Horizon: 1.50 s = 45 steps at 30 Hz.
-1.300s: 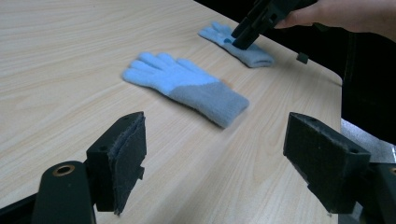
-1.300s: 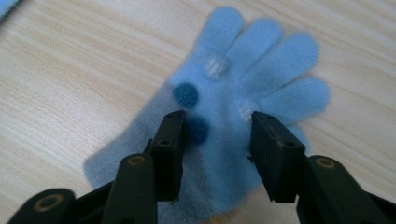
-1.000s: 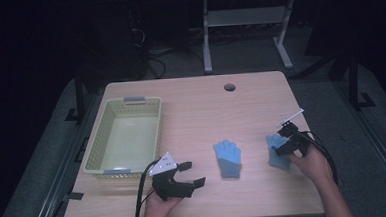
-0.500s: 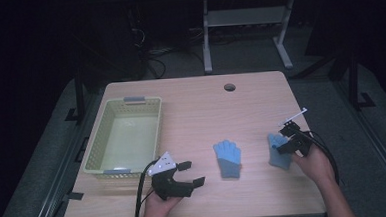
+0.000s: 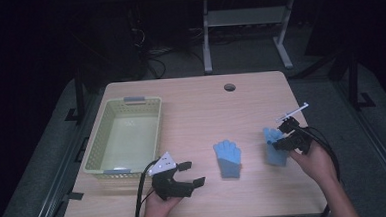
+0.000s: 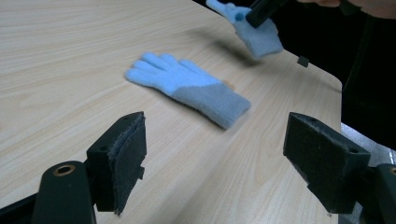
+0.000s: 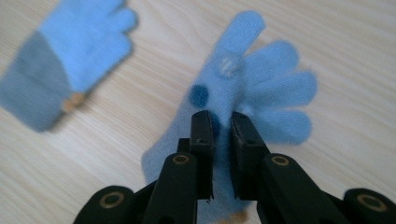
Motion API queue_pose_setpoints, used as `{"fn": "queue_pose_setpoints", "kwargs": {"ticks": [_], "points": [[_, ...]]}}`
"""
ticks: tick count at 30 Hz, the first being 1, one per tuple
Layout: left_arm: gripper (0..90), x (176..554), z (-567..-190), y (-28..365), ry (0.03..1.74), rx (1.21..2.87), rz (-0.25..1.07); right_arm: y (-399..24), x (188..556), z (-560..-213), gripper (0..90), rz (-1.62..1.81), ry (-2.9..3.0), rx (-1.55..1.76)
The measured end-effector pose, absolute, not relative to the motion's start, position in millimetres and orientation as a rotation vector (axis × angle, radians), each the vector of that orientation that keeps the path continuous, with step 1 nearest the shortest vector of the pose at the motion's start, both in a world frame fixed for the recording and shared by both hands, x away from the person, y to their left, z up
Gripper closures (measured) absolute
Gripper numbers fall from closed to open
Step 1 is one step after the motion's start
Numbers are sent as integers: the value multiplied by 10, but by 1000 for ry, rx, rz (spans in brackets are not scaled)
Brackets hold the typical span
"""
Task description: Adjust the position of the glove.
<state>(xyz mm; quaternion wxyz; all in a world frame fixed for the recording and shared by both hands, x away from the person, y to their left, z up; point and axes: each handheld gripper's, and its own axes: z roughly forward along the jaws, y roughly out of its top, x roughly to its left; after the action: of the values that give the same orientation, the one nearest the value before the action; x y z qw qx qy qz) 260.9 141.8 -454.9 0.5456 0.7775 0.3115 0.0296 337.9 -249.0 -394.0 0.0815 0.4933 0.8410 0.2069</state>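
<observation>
The black, boxy left gripper [image 5: 184,176] carries a pale grey three-cornered plate on top, and a black cable loops away from the end opposite its two jaws; each jaw ends in a thick block faced with a dark, fuzzy felt-like pad [image 6: 128,156], with a brass-coloured ringed hole just behind the pad on one arm. The black right gripper [image 7: 222,126] has two narrow, flat-faced jaws, each with a small screw hole near the tip and brass-ringed pivots farther back on its rounded arms. A thin white rod juts beyond its jaws, black cables trail behind it, and both forearms are bare.
</observation>
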Motion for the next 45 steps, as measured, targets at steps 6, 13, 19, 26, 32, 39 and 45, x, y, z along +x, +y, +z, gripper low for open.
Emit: {"fn": "queue_pose_setpoints", "kwargs": {"ticks": [6, 13, 19, 26, 32, 39, 45], "points": [[209, 2611, -4542, 1425, 738, 1841, 73, -2318, 3361, -3826, 809, 653, 2548, 1392], [209, 2607, -4540, 1426, 739, 1843, 73, -2080, 3370, -3739, 809, 695, 2590, 1317], [209, 2606, -4539, 1426, 737, 1844, 72, -1932, 3390, -3724, 808, 712, 2620, 1295], [209, 2603, -4537, 1427, 738, 1840, 72, -1793, 3412, -3732, 807, 736, 2648, 1263], [210, 2603, -4533, 1430, 734, 1842, 74, -1655, 3430, -3760, 807, 754, 2681, 1235], [209, 2605, -4531, 1435, 739, 1835, 74, -1484, 3457, -3818, 806, 760, 2721, 1202], [209, 2604, -4531, 1434, 738, 1836, 72, -1368, 3474, -3897, 804, 763, 2766, 1179]]}}
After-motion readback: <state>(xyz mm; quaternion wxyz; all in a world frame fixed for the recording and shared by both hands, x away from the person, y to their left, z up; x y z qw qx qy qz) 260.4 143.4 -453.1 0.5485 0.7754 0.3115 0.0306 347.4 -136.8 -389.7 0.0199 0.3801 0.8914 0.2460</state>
